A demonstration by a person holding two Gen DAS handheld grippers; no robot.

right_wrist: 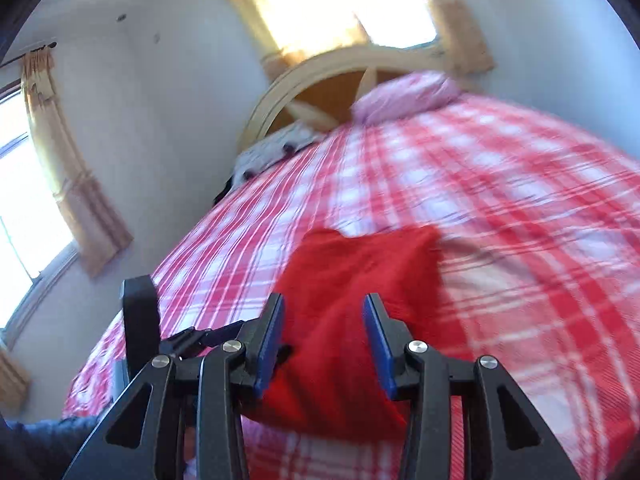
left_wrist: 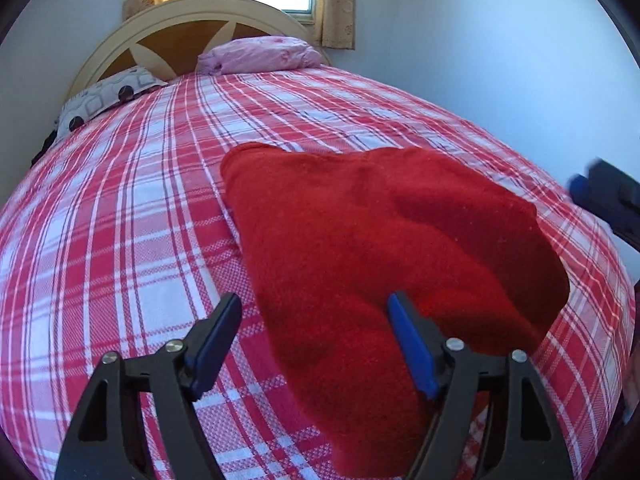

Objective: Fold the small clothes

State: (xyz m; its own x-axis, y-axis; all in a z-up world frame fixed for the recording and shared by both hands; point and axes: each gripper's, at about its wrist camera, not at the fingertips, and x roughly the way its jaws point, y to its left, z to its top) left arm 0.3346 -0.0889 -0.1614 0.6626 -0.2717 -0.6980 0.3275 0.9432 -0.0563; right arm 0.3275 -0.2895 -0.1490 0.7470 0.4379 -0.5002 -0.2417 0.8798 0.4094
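Red fleece garment [left_wrist: 360, 248] lying in centre frame on the plaid bed [left_wrist: 120, 200], looking doubled over once, probably mid-fold. Left gripper [left_wrist: 312, 344] released, spread across its near end. Right gripper [right_wrist: 324, 340] released too, straddling the cloth. Final folds seemingly left.

A bed [left_wrist: 120, 240] is covered by a red-and-white plaid sheet. A red cloth [left_wrist: 360, 240] is spread on it near the foot. At the headboard [left_wrist: 188, 24], a pink pillow [left_wrist: 260, 54] and a grey patterned pillow [left_wrist: 108, 94] are laid side by side.
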